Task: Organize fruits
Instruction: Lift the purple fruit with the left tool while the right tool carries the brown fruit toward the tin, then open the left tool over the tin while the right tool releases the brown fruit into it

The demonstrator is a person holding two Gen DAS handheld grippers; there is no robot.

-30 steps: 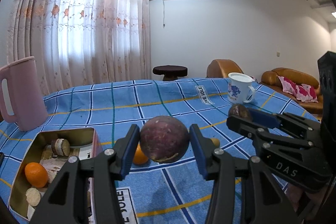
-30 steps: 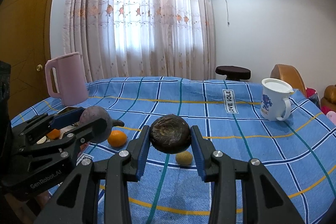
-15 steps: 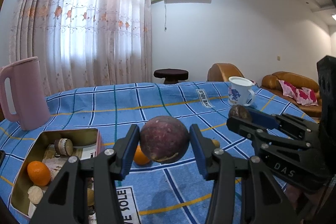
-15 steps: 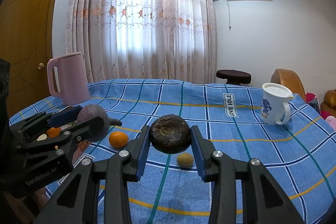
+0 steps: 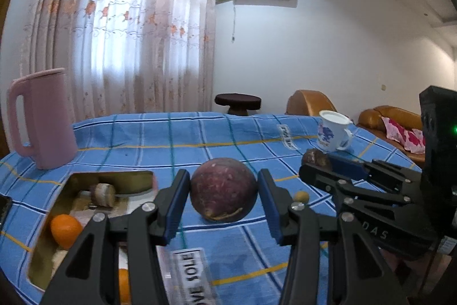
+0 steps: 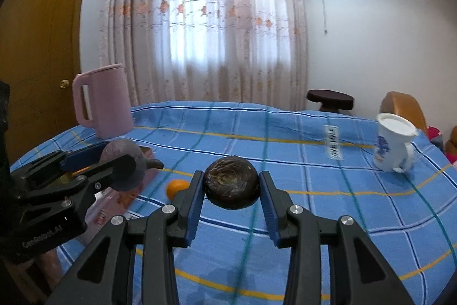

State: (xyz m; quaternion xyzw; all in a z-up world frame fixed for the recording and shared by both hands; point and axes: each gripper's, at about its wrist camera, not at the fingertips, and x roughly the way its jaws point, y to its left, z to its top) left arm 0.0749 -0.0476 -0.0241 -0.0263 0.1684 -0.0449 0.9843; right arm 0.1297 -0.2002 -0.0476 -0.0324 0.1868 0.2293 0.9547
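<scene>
My left gripper is shut on a round purple passion fruit, held above the blue checked tablecloth just right of a gold tin box. The box holds an orange and a cut brown fruit piece. My right gripper is shut on a dark wrinkled passion fruit, held above the cloth. The left gripper also shows in the right wrist view; the right gripper shows in the left wrist view. A small orange and a small yellow fruit lie on the cloth.
A pink jug stands at the back left of the table. A white mug with a blue print stands at the right. The tablecloth reaches a rounded far edge; a stool and sofas stand beyond.
Both grippers have swung left and moved nearer the tin box, each still holding its fruit. The box and jug have shifted right in the left wrist view.
</scene>
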